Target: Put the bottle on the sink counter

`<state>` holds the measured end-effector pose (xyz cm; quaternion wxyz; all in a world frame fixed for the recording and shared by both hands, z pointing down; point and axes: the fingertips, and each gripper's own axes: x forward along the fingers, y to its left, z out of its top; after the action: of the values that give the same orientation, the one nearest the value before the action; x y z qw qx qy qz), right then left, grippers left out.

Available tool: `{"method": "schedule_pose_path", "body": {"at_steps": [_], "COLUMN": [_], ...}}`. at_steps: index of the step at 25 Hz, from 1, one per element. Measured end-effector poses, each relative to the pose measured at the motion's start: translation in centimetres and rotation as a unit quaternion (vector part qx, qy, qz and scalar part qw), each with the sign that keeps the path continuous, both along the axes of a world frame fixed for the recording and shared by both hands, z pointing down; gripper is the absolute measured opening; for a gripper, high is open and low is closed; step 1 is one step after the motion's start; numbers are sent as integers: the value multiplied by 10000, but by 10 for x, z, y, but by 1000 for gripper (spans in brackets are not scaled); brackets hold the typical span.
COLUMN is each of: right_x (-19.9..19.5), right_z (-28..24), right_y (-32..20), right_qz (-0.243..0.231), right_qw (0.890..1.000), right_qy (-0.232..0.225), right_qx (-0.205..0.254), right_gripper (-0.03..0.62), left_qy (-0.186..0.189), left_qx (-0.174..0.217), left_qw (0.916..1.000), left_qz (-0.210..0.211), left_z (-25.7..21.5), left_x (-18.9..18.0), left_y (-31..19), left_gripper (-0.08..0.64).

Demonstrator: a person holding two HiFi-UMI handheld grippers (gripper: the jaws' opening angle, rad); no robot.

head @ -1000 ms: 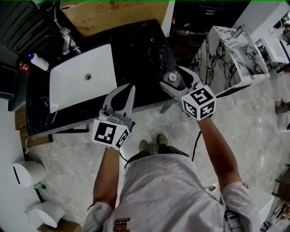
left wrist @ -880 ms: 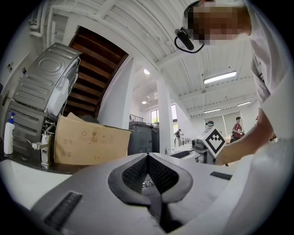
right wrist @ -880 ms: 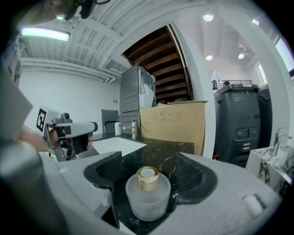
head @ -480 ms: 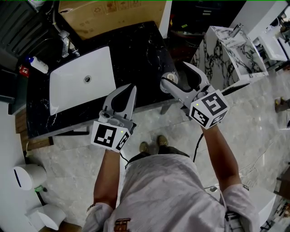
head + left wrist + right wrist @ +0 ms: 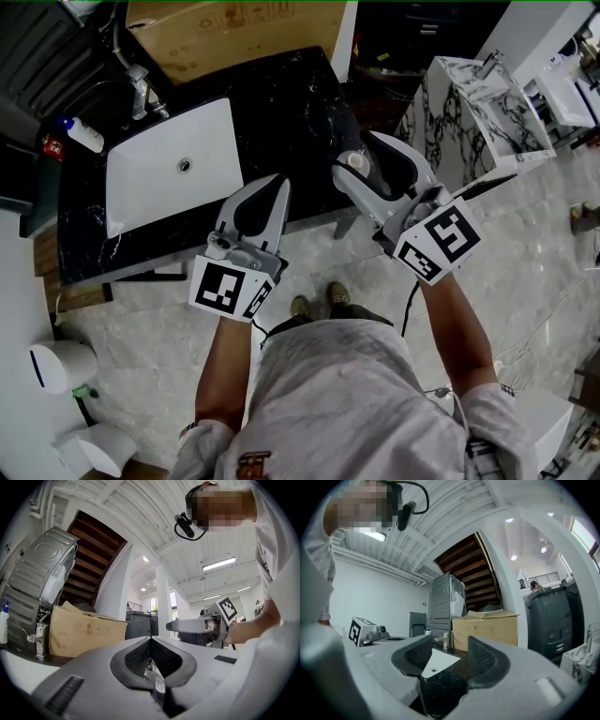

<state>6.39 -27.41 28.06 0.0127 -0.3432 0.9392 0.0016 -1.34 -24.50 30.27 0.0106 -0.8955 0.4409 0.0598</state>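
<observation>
Bottle (image 5: 357, 162) stood upright on sink desk (image 5: 281, 94)
Right gripper (image 5: 353, 150) hung above it, empty jaws just narrowed but apart; left gripper (image 5: 277, 183), shut, was farther off.

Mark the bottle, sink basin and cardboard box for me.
Small bottle with a pale round cap (image 5: 356, 161), head view, top of its cap.
White rectangular sink basin (image 5: 150, 178), head view, bare floor left of the drain.
Brown cardboard box (image 5: 234, 33), head view, its printed face.

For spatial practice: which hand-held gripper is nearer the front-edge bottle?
Right. The right hand-held gripper hangs over the bottle, empty jaws just closed partway; the left hand-held gripper sits farther left.
</observation>
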Motion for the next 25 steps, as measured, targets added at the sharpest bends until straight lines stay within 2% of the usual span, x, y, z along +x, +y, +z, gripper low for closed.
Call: {"method": "schedule_pose_path", "body": {"at_steps": [15,25], "right_x": [-11,-14], "right_z": [-2,-5], "right_y": [34,48], "right_qz": [33,-36], "right_qw": [9990,9979], "right_qy": [118,158], "right_qx": [428,630], "right_gripper": [8,2], "left_qy": [111,147], "left_qx": [227,271], "left_qw": [9994,9990], "left_qz": [238,317], "left_z": [-25,-31], "left_x": [18,25], "left_y": [18,24], "left_gripper": [0,0]}}
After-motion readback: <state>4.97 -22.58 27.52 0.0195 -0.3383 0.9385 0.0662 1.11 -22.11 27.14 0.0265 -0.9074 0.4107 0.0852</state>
